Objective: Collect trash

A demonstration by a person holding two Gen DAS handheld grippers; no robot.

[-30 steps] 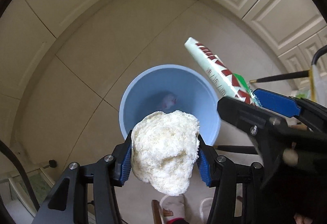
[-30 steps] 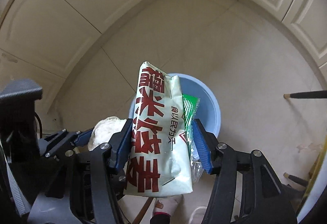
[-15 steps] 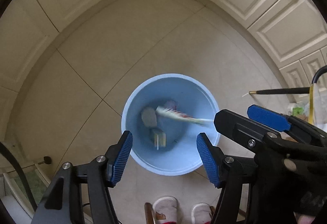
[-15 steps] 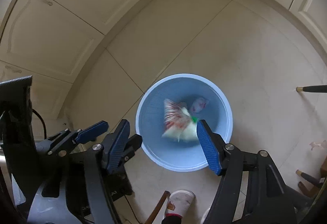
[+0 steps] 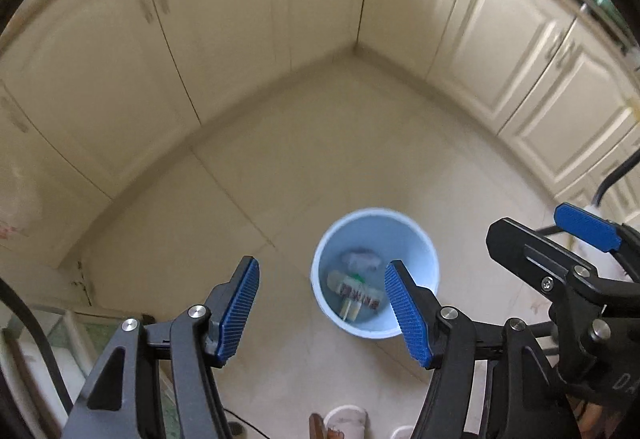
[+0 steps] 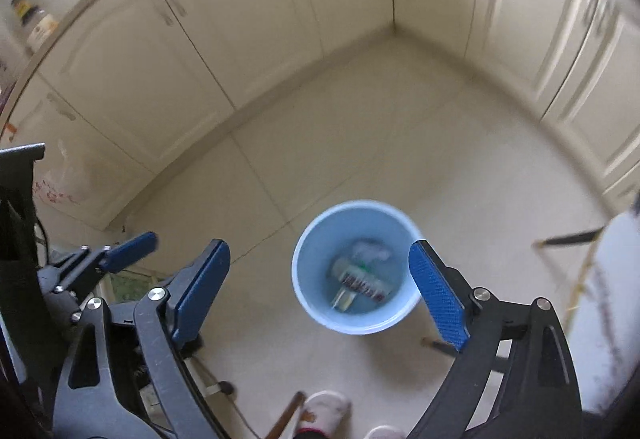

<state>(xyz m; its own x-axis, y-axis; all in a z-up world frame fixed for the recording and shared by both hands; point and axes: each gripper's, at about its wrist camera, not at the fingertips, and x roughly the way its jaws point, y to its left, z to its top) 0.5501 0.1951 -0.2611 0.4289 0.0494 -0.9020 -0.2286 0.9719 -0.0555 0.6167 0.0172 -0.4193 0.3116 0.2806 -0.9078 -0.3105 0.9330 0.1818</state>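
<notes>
A light blue bin (image 5: 420,239) stands on the tiled floor; it also shows in the right wrist view (image 6: 308,299). Inside lie a red-and-white snack packet (image 5: 360,293) (image 6: 366,285), a pale crumpled wad (image 5: 360,259) (image 6: 370,251) and a small yellowish piece (image 5: 349,309). My left gripper (image 5: 322,309) is open and empty, high above the floor, just left of the bin. My right gripper (image 6: 320,297) is open and empty, high over the bin. The right gripper also shows at the right of the left wrist view (image 5: 560,251).
Cream cabinet doors (image 5: 240,39) line the corner of the room behind the bin. A dark stick-like leg (image 6: 572,239) and a white object (image 6: 616,299) are at the right. Slippered feet (image 6: 320,411) are at the bottom. A glass-topped thing (image 5: 48,339) sits lower left.
Both grippers opened and let go of the white wad and the snack packet, which fell into the bin. Both grippers have since risen and tilted up, so the bin looks smaller.
</notes>
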